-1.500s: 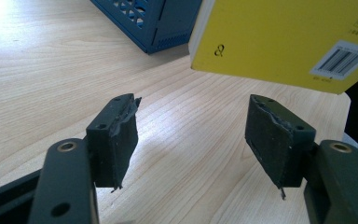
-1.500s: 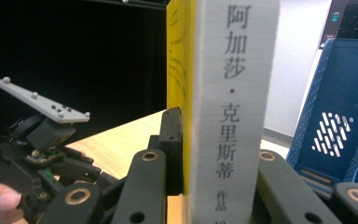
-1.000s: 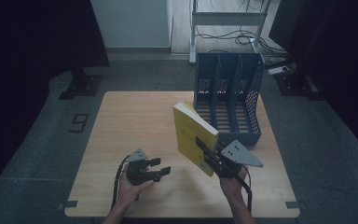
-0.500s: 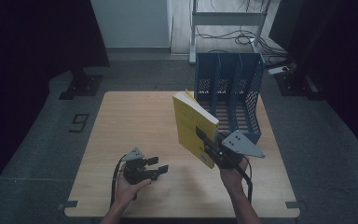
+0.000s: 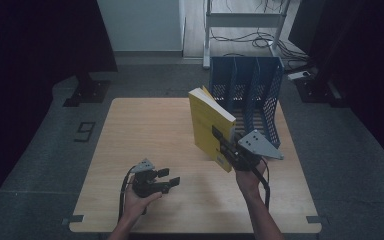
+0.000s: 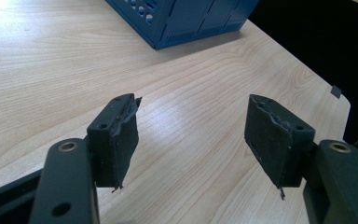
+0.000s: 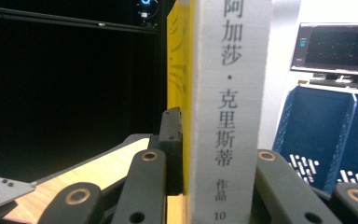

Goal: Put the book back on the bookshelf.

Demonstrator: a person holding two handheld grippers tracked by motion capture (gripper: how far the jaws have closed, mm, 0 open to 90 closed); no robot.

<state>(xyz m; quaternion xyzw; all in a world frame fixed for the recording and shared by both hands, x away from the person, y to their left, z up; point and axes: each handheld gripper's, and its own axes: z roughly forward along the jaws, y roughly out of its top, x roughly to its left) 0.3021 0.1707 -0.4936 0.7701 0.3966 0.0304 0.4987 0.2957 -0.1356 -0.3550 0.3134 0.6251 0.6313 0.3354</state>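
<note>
**Dark room, book up off the table**

Black surroundings, pale wooden table [image 5: 145,145] mid-frame, bare but for the blue file rack [image 5: 247,95] at its upper right. My right gripper [image 5: 223,141] is clamped on the yellow book [image 5: 207,122], tilted in the air just before the rack. It's gripped low, so it could pivot and catch a divider. My left gripper [image 5: 171,176] rests wide, holding nothing, lower left.

Pale, matt wood-grain tabletop [image 6: 51,51], perforated blue plastic file rack [image 5: 252,90] at upper right, and a glossy yellow-covered paper book [image 5: 207,125] at centre.
</note>
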